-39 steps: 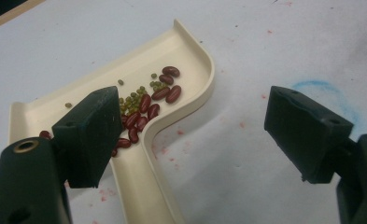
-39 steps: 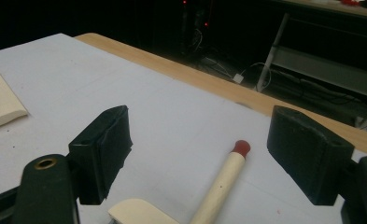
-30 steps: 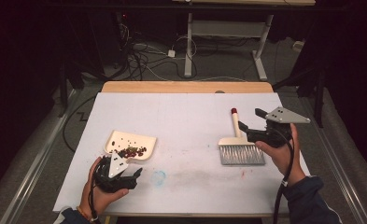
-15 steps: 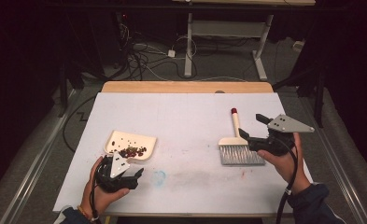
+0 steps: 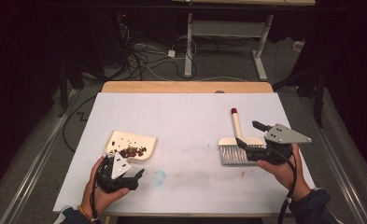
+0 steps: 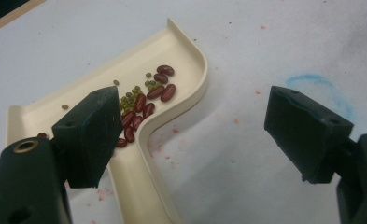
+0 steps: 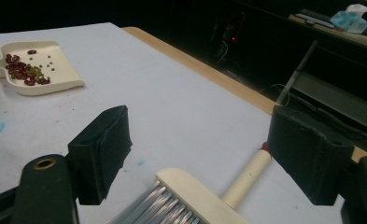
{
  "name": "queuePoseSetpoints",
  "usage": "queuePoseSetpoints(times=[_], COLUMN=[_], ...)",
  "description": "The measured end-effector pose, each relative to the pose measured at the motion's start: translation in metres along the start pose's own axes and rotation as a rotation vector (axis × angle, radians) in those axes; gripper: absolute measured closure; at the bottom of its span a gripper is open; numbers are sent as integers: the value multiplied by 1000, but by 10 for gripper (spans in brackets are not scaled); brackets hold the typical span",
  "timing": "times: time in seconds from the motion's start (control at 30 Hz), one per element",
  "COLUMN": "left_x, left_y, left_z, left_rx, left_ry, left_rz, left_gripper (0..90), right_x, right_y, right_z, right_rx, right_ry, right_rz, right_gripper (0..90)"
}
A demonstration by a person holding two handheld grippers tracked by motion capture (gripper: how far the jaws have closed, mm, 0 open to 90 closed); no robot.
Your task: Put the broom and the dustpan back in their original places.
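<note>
Dustpan: we see one cream plastic dustpan [image 5: 130, 143] with rounded corners, left of centre in the high view, flat on the table [image 5: 186, 112].
Beans: red beans [image 6: 146, 105] and small green ones lie inside it; too many to count.
Brush: one brush [image 5: 237, 147], cream handle, red tip, grey bristles, right of centre.
Left gripper: we see the left gripper [image 5: 137, 176] at lower left, jaws wide, empty, just beside the dustpan handle.
Right gripper: the right gripper [image 5: 249, 134] hovers over the brush, jaws wide.
</note>
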State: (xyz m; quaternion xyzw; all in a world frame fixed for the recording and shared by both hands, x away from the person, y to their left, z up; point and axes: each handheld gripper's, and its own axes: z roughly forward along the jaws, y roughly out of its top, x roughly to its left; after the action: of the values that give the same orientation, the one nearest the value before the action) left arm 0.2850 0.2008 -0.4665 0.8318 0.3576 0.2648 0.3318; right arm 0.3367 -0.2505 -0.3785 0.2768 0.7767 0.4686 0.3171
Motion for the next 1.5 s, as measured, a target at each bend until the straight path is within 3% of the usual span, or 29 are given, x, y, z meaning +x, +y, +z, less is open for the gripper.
queuePoseSetpoints(times=[0.8,1.17,1.43,1.5], left_x=[-1,-2,-2,-3], left_y=[1,2,4,4], left_z=[1,2,5,5], left_rx=[9,12,4,11], left_ry=[-1,-5,-8,-14], left_rz=[16,21,40,29], left_gripper=[187,187,187,187], right_x=[4,7,7,7], right_y=[-32,-46,-60,-63], right_z=[-7,-17,-23,-25], right_rx=[7,-7,15,21], right_ry=[-26,-70,-71,-67], right_rz=[-2,-13,-2,2], right_gripper=[217,218,218,218])
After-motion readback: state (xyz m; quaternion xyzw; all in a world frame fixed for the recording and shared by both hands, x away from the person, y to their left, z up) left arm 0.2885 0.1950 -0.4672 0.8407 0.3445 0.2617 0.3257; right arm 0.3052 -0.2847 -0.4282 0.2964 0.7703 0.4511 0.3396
